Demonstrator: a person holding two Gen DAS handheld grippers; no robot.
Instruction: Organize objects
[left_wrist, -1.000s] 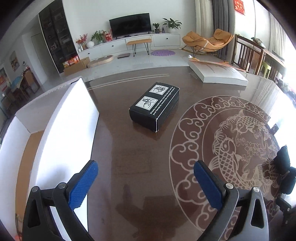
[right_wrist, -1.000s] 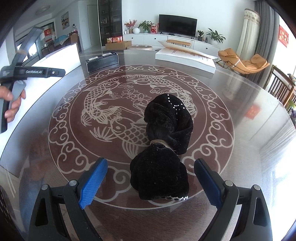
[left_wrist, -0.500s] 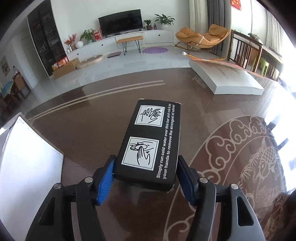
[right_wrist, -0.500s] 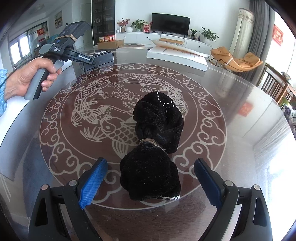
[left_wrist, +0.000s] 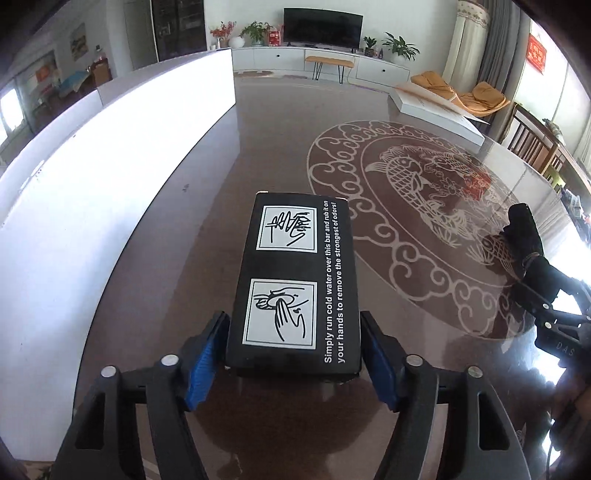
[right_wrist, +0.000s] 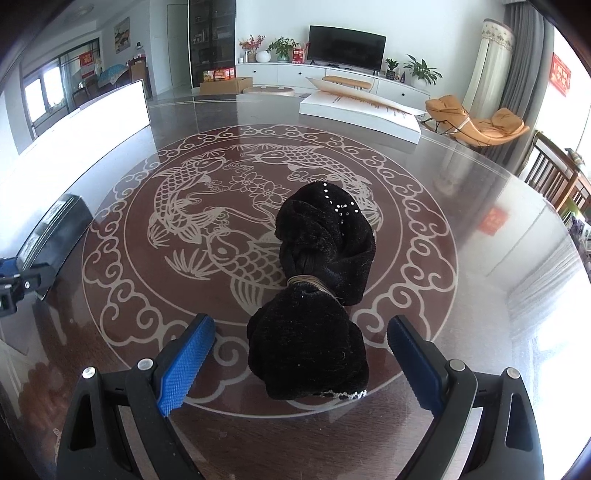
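The left gripper (left_wrist: 293, 343) is clamped on the near end of a black box (left_wrist: 295, 284), whose long axis runs straight ahead of it. The right gripper (right_wrist: 301, 360) is spread wide, holding nothing; a black cloth bundle (right_wrist: 317, 295) lies lengthwise between and beyond its fingers, nearer this hand.

A glossy dark tabletop (right_wrist: 480, 192) inlaid with a pale fish medallion (right_wrist: 229, 206) fills the near view, with white walls behind. At the far wall a black television (right_wrist: 347, 48) sits above a long white cabinet (right_wrist: 295, 75) with potted plants (right_wrist: 421, 70). An orange lounge chair (right_wrist: 476, 120) stands far right beside grey curtains (right_wrist: 521, 55), and daylight glares from the right.
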